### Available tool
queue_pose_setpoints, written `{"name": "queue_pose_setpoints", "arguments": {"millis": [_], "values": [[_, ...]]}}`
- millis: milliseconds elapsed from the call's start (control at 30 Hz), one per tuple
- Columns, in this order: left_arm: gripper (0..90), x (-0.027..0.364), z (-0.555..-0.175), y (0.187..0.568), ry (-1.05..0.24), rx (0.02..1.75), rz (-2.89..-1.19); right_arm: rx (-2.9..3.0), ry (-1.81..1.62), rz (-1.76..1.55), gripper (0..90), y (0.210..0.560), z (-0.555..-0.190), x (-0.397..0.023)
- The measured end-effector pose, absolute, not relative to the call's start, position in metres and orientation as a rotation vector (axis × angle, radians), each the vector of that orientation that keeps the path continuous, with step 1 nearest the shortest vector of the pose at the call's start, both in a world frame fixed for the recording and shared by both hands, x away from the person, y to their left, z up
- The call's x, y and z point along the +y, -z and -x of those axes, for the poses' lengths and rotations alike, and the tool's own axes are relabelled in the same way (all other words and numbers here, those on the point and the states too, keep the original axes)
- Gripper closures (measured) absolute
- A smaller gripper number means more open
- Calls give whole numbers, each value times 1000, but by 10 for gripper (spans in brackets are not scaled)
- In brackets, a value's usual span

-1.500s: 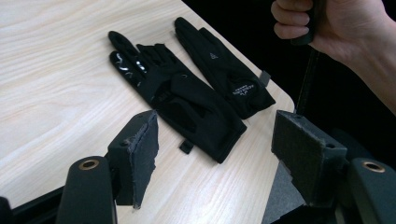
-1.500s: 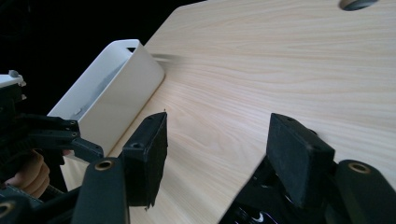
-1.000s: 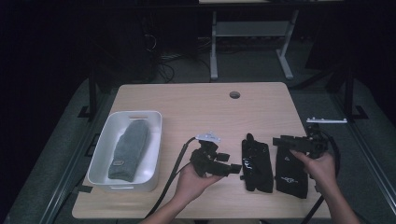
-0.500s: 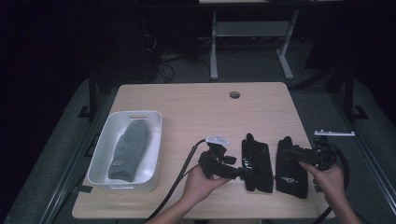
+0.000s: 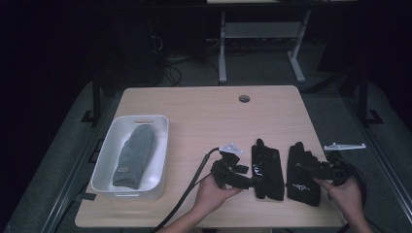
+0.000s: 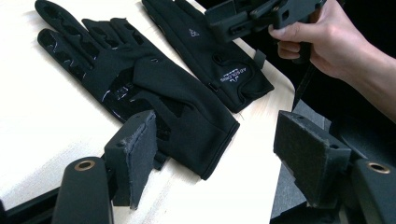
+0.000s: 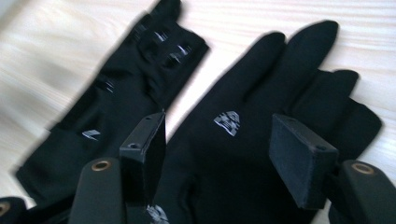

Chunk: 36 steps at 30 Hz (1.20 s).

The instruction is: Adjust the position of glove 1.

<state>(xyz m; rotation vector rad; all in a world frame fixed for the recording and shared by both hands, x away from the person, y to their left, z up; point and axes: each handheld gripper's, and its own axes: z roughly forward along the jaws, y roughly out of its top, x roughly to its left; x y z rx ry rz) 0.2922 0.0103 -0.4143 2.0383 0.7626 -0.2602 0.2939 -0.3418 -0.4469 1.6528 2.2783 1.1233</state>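
While both black gloves lie flat, untouched it seems, at the table's near edge, the left gripper and right gripper hover open, so lifting remains.

Colours: mostly black on pale wood

2 black gloves, small white logos, glossy grip print on the left one; grey sock in white tub; surface light wood grain; both claws black.
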Motion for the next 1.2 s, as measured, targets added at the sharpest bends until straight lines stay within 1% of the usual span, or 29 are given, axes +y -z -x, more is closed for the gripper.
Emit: {"name": "queue_pose_setpoints", "arguments": {"millis": [300, 467, 600, 667, 767, 833, 933, 1067, 1200], "values": [[294, 11, -291, 414, 255, 757, -2050, 2321, -883, -1545, 395, 459, -291, -334], [295, 11, -290, 413, 253, 762, -2044, 2331, -776, -1461, 426, 459, -290, -324], [295, 12, -288, 414, 249, 763, -2048, 2328, -762, -1455, 483, 459, -290, -323], [295, 12, -288, 414, 251, 764, -2053, 2324, -762, -1460, 540, 459, -290, -322], [295, 13, -288, 415, 249, 762, -2060, 2334, -774, -1450, 675, 458, -289, -321], [295, 14, -288, 415, 241, 765, -2066, 2339, -786, -1462, 723, 458, -289, -320], [296, 15, -287, 414, 241, 775, -2058, 2346, -805, -1499, 748, 457, -291, -322], [296, 18, -288, 412, 235, 775, -2054, 2325, -831, -1537, 758, 454, -291, -324], [296, 18, -289, 412, 235, 776, -2056, 2297, -891, -1560, 762, 443, -290, -327]]}}
